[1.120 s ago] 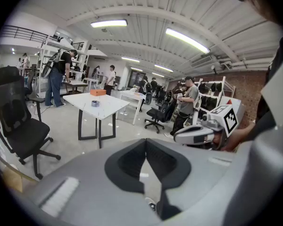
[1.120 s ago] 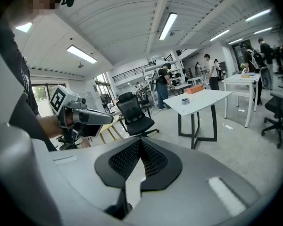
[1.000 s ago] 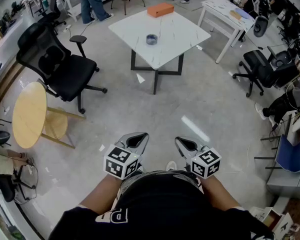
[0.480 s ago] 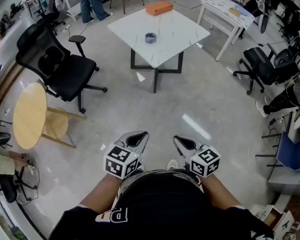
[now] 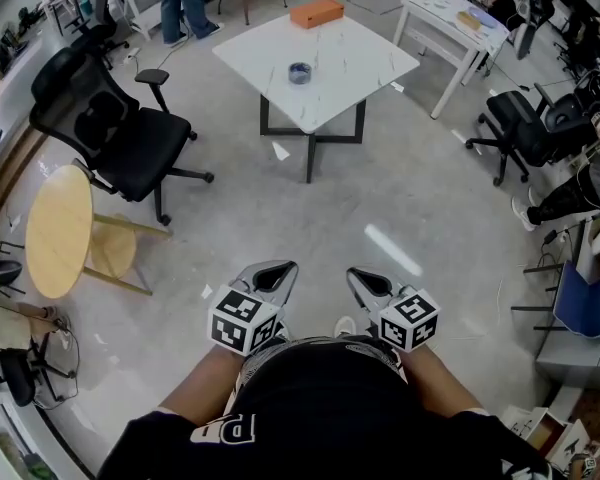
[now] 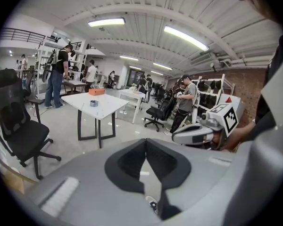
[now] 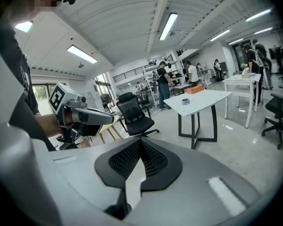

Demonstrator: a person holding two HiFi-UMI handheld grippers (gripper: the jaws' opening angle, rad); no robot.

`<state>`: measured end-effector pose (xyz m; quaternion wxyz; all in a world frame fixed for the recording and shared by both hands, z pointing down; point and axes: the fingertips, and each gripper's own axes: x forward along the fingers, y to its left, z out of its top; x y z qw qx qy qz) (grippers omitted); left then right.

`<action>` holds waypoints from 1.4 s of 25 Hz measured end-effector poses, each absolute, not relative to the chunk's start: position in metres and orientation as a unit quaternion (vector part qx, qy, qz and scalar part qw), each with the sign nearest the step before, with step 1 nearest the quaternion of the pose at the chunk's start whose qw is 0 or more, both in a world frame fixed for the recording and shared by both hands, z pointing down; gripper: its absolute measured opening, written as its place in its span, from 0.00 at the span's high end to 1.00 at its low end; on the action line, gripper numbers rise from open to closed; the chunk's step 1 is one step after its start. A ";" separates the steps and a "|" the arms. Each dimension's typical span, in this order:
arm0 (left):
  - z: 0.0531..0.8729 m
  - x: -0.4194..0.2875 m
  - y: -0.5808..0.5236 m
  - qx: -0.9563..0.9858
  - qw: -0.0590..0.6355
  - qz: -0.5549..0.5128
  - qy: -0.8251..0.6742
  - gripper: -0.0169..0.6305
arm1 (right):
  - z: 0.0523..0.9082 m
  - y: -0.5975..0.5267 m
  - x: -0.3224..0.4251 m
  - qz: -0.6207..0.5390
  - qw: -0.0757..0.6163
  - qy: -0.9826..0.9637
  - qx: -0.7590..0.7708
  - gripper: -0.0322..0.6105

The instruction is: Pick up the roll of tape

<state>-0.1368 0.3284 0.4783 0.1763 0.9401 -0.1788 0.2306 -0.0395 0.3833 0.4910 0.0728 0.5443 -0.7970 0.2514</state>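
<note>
Roll of tape (image 5: 300,73): on white bench (image 5: 355,63), apparently lying flat. Left claw (image 5: 278,270), right claw (image 5: 359,277): pressed together, empty.

The only writing that shows is on the person's black shirt (image 5: 320,403), in the head view. White letters (image 5: 232,430) sit low on its left side. The first one looks like a big P. The one beside it is partly hidden by a fold, so it cannot be read.

The left gripper (image 5: 273,271) has a left cube (image 5: 242,321) and the right gripper (image 5: 366,280) has a right cube (image 5: 408,320). Both cubes have black and white square patterns. These are blocks, not letters or numbers.

Any print on the orange box (image 5: 316,12) on the white tabletop (image 5: 355,68) is too small to read.
</note>
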 end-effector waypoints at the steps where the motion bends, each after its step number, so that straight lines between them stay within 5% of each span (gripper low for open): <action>1: 0.478 -0.137 0.328 0.940 0.176 0.230 -0.179 0.88 | 0.491 0.383 -0.039 0.249 0.076 -0.797 0.545 0.95; 12: 0.480 -0.140 0.330 0.939 0.179 0.233 -0.178 0.88 | 0.491 0.380 -0.042 0.231 0.094 -0.796 0.552 0.95; 17: 0.479 -0.141 0.328 0.940 0.179 0.232 -0.177 0.88 | 0.487 0.377 -0.047 0.224 0.088 -0.802 0.547 0.85; 35: 0.483 -0.162 0.315 0.944 0.170 0.237 -0.156 0.88 | 0.487 0.365 -0.068 0.221 0.102 -0.791 0.562 0.85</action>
